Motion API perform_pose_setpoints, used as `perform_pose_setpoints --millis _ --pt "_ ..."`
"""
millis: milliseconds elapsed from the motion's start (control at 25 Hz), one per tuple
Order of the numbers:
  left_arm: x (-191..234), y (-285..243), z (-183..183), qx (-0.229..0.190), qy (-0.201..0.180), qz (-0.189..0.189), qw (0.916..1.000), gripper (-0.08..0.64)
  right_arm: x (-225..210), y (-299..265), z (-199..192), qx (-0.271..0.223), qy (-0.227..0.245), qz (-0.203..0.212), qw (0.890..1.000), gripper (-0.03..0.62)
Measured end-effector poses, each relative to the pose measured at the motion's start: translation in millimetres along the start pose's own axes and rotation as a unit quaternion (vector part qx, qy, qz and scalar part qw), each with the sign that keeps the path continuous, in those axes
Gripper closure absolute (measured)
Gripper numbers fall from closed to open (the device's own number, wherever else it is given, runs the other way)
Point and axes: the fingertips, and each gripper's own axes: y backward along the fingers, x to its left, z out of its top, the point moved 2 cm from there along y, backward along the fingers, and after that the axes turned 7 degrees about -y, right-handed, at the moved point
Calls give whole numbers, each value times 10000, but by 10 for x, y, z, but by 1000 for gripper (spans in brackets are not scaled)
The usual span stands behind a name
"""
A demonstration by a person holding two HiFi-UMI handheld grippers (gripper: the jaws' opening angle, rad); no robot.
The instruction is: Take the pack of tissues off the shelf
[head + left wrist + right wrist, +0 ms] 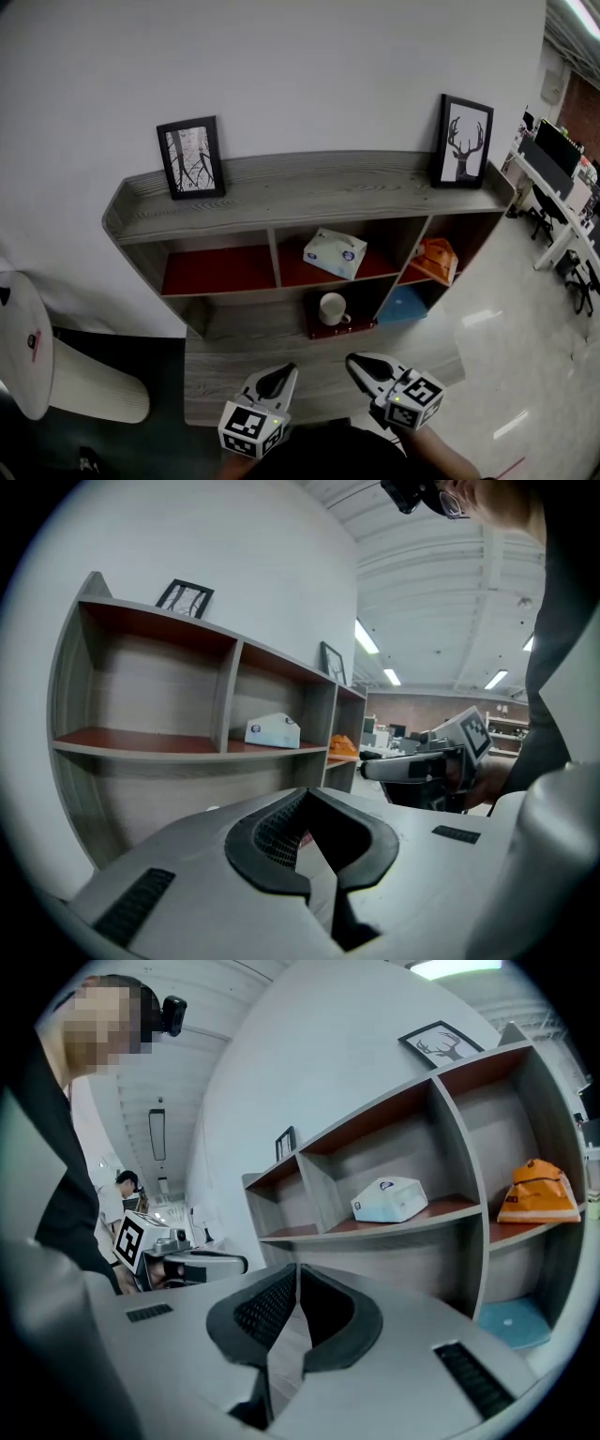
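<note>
The pack of tissues [335,253] is a white box with blue print. It lies in the middle compartment of the grey shelf unit's [281,192] upper row, and shows in the left gripper view [273,731] and the right gripper view [390,1199]. Both grippers are held side by side in front of the shelf, well short of the pack. My left gripper [284,373] points at the shelf with its jaw tips together [306,794] and nothing between them. My right gripper [355,362] is likewise shut and empty [297,1267].
Two framed pictures [191,157] [465,141] stand on the shelf top. A white mug [332,308] sits in the lower row, an orange item [437,260] and a blue one [405,305] in the right compartments. A round white table [23,342] stands at left, office desks [562,187] at far right.
</note>
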Motion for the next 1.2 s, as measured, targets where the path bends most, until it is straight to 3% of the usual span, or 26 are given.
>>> perform_pose_setpoints --millis 280,680,920,1200 --pt "242 -300 251 -224 -3 423 9989 546 -459 -178 361 88 382 -57 9992 572" --pt "292 -508 278 -199 7 527 9984 546 -894 -491 856 143 933 -208 9953 563" --pt "241 -602 244 -124 17 419 9990 546 -1107 -696 963 257 1075 -491 9927 430" --pt "207 -628 178 -38 64 327 9994 546 -1302 -926 1018 270 1332 -726 9881 359"
